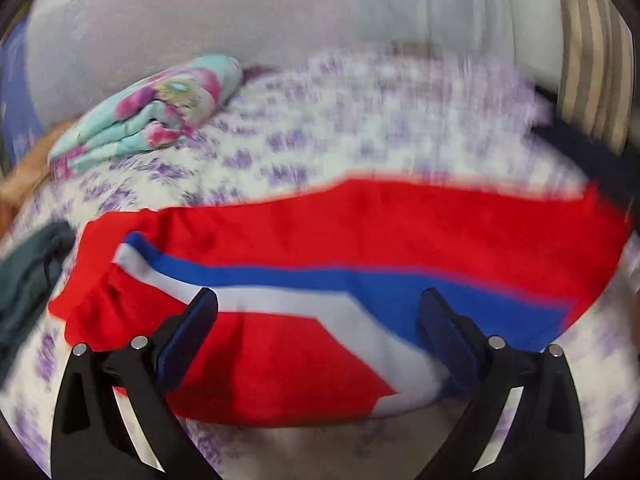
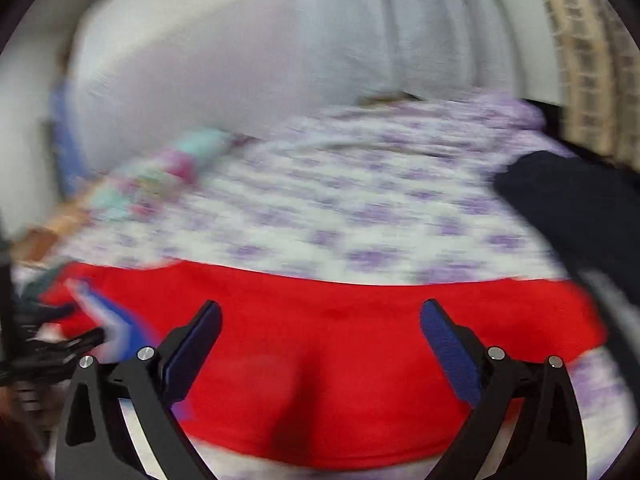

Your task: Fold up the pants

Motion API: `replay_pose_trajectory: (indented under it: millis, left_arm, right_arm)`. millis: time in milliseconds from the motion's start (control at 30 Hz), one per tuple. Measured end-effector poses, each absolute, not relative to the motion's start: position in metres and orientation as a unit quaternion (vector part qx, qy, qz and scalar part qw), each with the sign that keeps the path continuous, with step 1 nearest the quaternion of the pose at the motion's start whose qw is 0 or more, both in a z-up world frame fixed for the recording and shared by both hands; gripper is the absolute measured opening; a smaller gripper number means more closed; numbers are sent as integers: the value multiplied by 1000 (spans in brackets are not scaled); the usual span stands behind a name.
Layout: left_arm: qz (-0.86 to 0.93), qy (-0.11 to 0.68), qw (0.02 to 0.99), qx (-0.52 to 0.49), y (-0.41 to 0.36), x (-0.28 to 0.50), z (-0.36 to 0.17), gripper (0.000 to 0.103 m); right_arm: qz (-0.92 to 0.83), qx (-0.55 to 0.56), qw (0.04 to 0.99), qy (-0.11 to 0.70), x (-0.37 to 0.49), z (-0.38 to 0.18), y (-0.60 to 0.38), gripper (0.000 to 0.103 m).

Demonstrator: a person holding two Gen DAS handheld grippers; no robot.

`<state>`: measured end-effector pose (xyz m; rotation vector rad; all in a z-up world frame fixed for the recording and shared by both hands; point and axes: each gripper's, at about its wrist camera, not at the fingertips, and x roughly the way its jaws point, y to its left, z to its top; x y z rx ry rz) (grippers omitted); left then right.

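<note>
Red pants (image 1: 360,224) with a blue and white stripe lie spread flat across a bed with a purple-flowered sheet (image 1: 360,120). In the left wrist view my left gripper (image 1: 318,300) is open, its fingers wide apart just above the striped part, holding nothing. In the right wrist view the same pants (image 2: 340,340) fill the lower half as a plain red area, the stripe (image 2: 116,324) showing at the far left. My right gripper (image 2: 320,312) hangs open over that red cloth, empty. Both views are blurred by motion.
A folded turquoise and pink floral blanket (image 1: 160,108) lies at the bed's back left. A dark green garment (image 1: 28,280) sits at the left edge, a dark navy garment (image 2: 568,208) at the right. A pale wall (image 1: 200,20) and a striped curtain (image 1: 592,60) stand behind.
</note>
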<state>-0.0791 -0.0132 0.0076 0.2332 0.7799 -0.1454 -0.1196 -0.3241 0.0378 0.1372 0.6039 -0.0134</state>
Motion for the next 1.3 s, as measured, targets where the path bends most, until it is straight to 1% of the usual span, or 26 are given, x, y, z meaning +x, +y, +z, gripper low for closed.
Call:
replay_pose_trajectory:
  millis: [33,67,100,167,233,300,333,400,467,500,533,567,633,667,733,833,933,1000,1033,1100,1167,1200,1300]
  left_arm:
    - [-70,410,901,124,-17,-72,-2,99]
    - [-79,414,901,102,-12,-68,0,99]
    - [-85,416,903,72,-5,-64,2,99]
    - [-68,417,905,41,5,-63,2,99]
    - [-35,373,927,27,9,-78,16,98]
    - [-51,325,944,14,8,-92,32,98]
    - [-60,314,948,11,5,-96,37,98]
    - [-72,320,944,25,-9,-91,37,98]
    - [-77,361,927,66,-26,-76,21,98]
    - [-82,406,906,91,-36,-70,3,99]
    - [-88,421,898,89,-38,-61,0,99]
    - [-93,411,905,64,-31,-61,6,99]
    - [-91,421,901,39,-23,-58,1,99]
    - [-91,407,909,24,-18,-64,4,99]
    - [-79,367,927,-2,-4,-79,14,99]
    - [-80,319,942,-71,25,-97,22,99]
    - [-73,327,929,-158,60,-95,13,99]
    - [-86,334,918,-197,74,-95,7,98]
    - [-90,331,917,-204,77,-96,7,98]
    - [-77,332,923,-180,68,-97,8,98]
    - [-65,341,924,-158,61,-96,8,98]
    - [-61,346,924,-151,57,-96,7,98]
    - [-65,344,923,-160,66,-96,8,98]
  right_arm:
    - [-19,69,941,331,-109,28,-336,100]
    - [-13,99,908,408,-88,3,-358,100]
    - [0,127,896,425,-83,-9,-368,100]
    - [8,151,915,373,-100,6,-373,99]
    - [17,155,937,312,-123,23,-375,99]
    - [13,152,952,264,-148,34,-380,99]
    - [7,154,952,263,-153,35,-386,99]
    - [-6,168,939,300,-149,25,-404,99]
    - [16,206,914,349,-135,5,-424,100]
    - [47,232,901,364,-128,-5,-432,100]
    - [52,239,902,355,-132,-5,-435,100]
    - [49,252,904,343,-138,-1,-437,99]
    - [55,277,912,299,-156,11,-442,99]
    - [56,288,915,276,-168,16,-447,99]
    - [44,303,917,256,-185,20,-458,99]
    - [33,335,904,262,-200,13,-482,99]
    - [30,391,879,273,-208,-9,-506,98]
    - [28,417,868,269,-209,-18,-513,95]
    - [27,420,867,266,-209,-18,-514,95]
    - [36,425,865,265,-202,-17,-511,95]
    - [41,418,861,287,-187,-19,-507,94]
    - [35,411,859,302,-180,-21,-506,92]
    - [16,412,848,333,-161,-23,-508,90]
